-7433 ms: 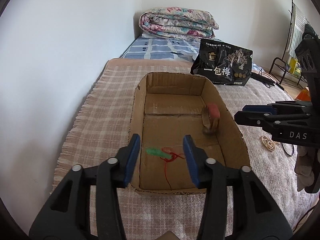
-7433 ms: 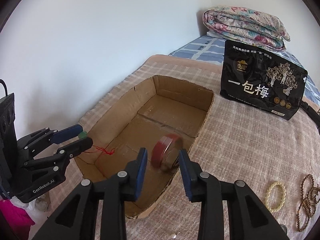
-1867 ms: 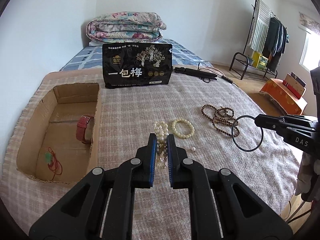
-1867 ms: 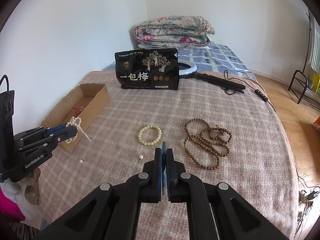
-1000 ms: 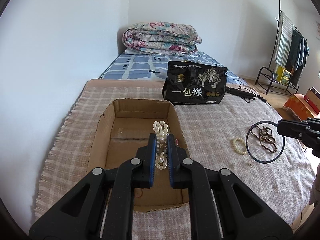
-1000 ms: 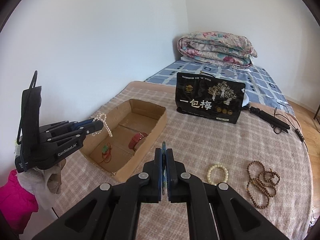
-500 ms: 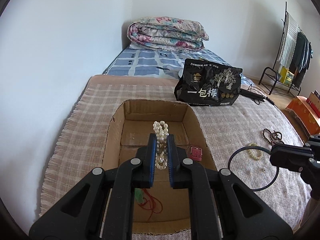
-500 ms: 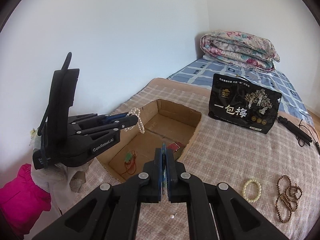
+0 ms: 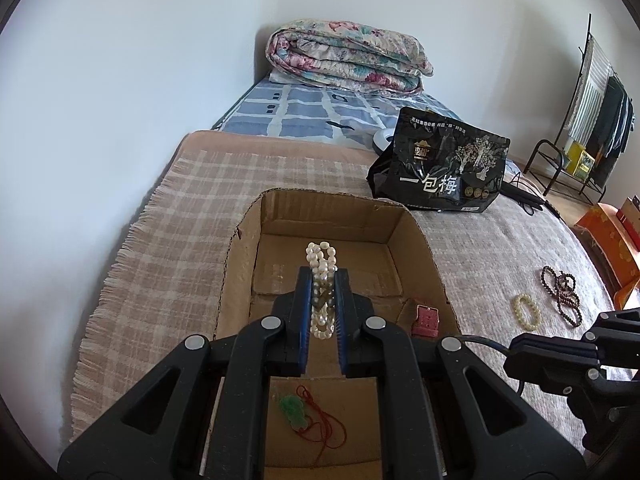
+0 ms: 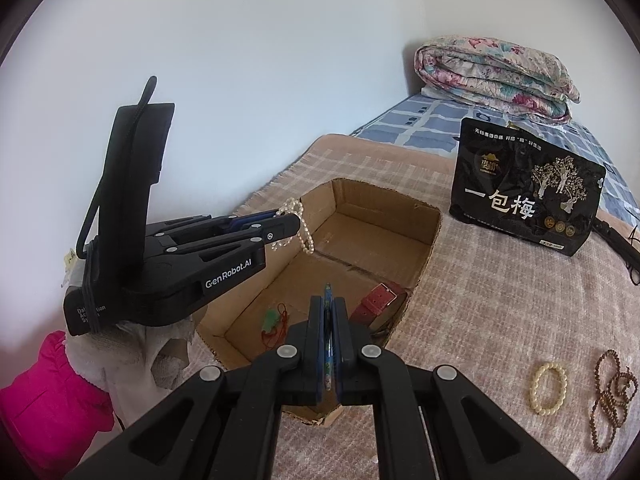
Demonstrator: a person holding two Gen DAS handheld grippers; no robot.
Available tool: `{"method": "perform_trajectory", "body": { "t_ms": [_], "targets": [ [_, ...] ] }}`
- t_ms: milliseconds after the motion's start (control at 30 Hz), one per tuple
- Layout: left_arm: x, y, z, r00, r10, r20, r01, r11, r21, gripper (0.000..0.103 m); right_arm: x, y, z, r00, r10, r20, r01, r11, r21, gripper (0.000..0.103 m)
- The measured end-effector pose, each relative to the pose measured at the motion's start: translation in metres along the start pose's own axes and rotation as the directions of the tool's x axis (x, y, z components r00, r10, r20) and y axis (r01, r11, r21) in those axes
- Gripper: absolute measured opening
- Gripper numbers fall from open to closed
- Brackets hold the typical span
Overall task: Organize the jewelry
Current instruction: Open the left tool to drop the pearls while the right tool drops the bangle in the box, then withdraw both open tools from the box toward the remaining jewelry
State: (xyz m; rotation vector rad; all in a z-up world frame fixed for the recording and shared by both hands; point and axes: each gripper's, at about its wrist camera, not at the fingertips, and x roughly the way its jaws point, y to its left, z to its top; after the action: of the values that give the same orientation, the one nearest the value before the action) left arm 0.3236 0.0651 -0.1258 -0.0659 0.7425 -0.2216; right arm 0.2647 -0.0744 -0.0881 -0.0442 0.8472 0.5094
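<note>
Pearl strand point(image 9: 321, 280) pinched between the closed pads of the left gripper point(image 9: 322, 280), hanging in loops above and below the fingertips, well up over the open cardboard box point(image 9: 434, 264) rather than resting in it. From the right wrist view, same strand point(image 10: 298, 226) dangling off the fingertips over the near-left wall of the box, long axis hanging roughly straight down toward the floor of the box. Directly under and slightly behind: green pendant on red cord point(image 9: 298, 414); against the right wall, a red watch strap point(image 9: 426, 316). Right gripper point(image 10: 328, 316) clamped edge-on onto a thin dark bangle point(image 9: 482, 342), poised over the near right corner of the box, close beside the left. Both loads already above the opening, so probably only a lowering and release left for each; left one nearer the box's middle, right one nearer the rim, with some risk of the hoop catching the cardboard edge. Out on the plaid blanket point(image 10: 500, 292), well apart to the right: a cream bead bracelet point(image 10: 548, 394) and a tangle of brown prayer beads point(image 10: 610, 400), not yet collected. Black printed bag point(image 10: 524, 196) upright beyond the box.
</note>
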Motion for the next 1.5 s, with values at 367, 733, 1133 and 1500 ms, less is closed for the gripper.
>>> {"method": "perform_trajectory", "body": {
  "t_ms": [367,733,1133,1500],
  "targets": [
    [0.008,-0.001,-0.001,1.000,-0.010,-0.026,0.010,1.000,-0.012,0.009,0.011,0.002,-0.003,0.999,0.009,-0.034,-0.009,1.000,-0.002,0.010],
    [-0.004,0.001,0.000,1.000,0.004,-0.007,-0.004,1.000,-0.024,0.030,-0.002,0.005,-0.007,1.000,-0.024,-0.013,0.024,0.999,-0.028,0.046],
    [-0.040,-0.014,0.001,0.999,0.022,0.024,-0.022,1.000,-0.020,0.030,-0.035,-0.017,-0.021,0.996,-0.080,0.029,0.080,0.997,0.015,0.062],
    [-0.069,-0.051,-0.005,0.999,0.004,0.043,-0.005,0.999,0.036,0.030,-0.075,-0.063,-0.048,0.986,-0.153,0.067,0.143,0.981,0.128,0.086]
  ]
}}
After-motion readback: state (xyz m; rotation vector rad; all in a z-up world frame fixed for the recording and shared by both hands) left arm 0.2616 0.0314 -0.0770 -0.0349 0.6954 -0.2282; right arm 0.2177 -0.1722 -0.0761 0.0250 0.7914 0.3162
